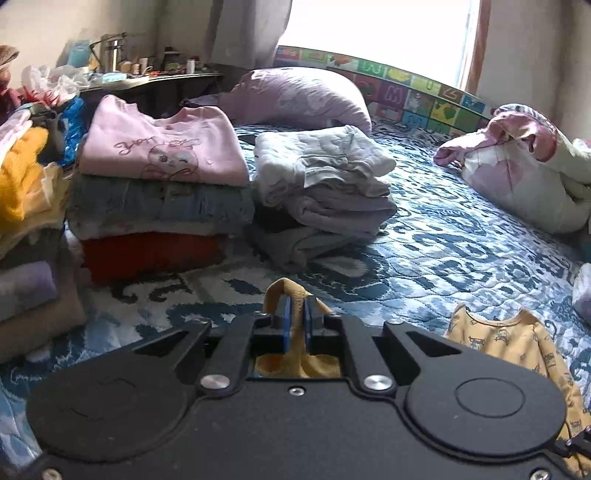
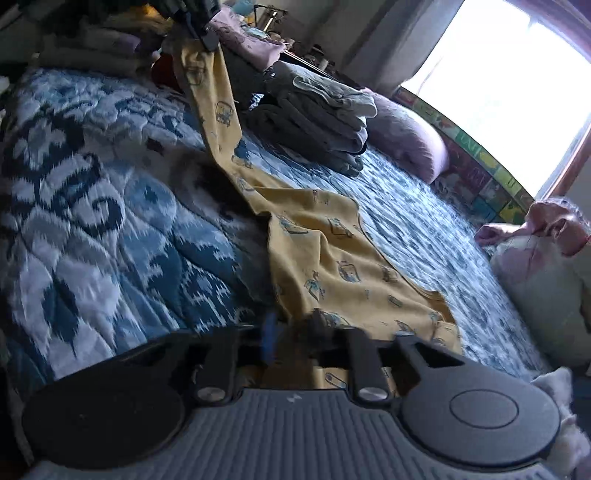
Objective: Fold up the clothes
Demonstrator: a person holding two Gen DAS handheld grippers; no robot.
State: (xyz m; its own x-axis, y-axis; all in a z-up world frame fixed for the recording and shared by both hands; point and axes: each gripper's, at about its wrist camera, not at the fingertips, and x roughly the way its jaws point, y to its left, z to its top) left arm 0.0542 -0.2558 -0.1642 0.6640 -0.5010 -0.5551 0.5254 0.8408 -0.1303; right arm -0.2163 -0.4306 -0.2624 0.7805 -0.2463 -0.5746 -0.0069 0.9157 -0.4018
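Left gripper is pinching one end of the yellow top and right gripper looks clamped on the other w/ the rest draped across the bed, so imo a thin grip could slip mid-fold.

A bed covered by a quilted blue-and-white patterned spread fills the room. Behind it a bright window pours in daylight, with a pale curtain hanging at its left. A colourful alphabet play mat stands along the bed's far edge. A dark cluttered bench sits against the plain light wall.
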